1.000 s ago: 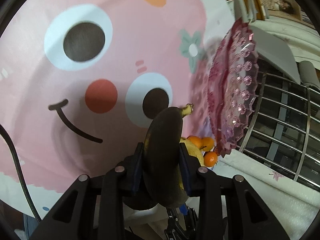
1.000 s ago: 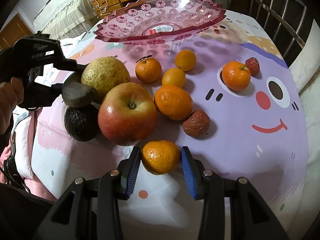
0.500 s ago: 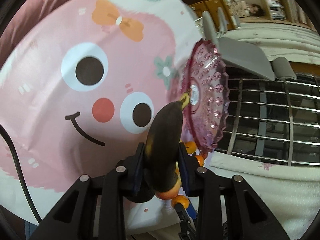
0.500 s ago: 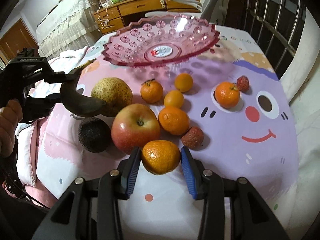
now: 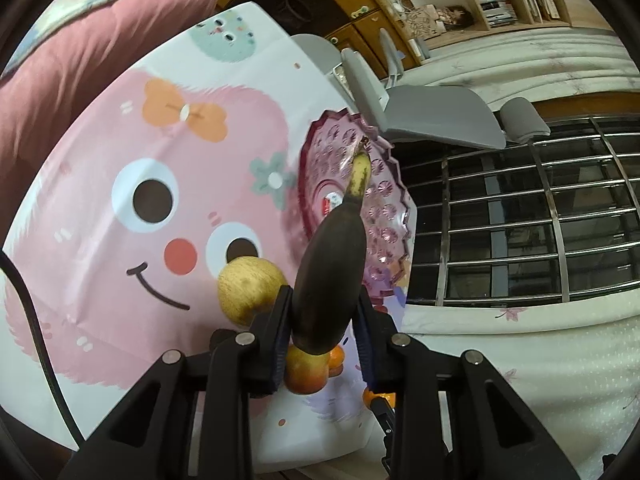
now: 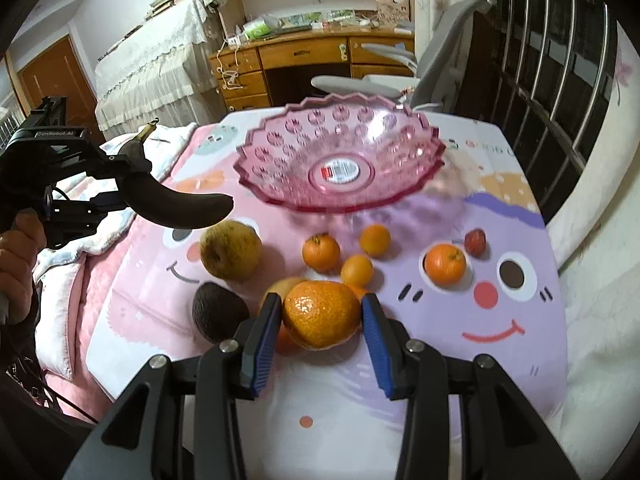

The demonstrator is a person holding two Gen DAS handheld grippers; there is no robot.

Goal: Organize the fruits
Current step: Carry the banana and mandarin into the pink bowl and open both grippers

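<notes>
— Nearest us, the right gripper [image 6: 322, 318] is clamped on a mandarin [image 6: 320, 312], clear of the cloth [image 6: 500, 380]. The left gripper [image 5: 322, 316] is squeezed tight round a blackened banana [image 5: 332, 272], stem end forward, off to the left above the pear [image 6: 231, 250].

— So both loads are headed for the pink bowl [image 6: 340, 160] at the far end?

— I'd say so. To do it well, keep each fruit high enough to clear the scalloped rim, bring them over the middle by the sticker, and lower before letting go. That banana looks soft, so no harder squeeze. I'd send one hand in first so they don't crowd each other.

— What's different from a second ago?

— Both fruits have come up. The mandarin was down among the others by the apple [image 6: 280, 286]; now it hangs above them. The banana has risen off the pear and avocado [image 6: 218, 312], and its jaws nipped in a touch. The bowl itself shows fuller, still empty.
</notes>
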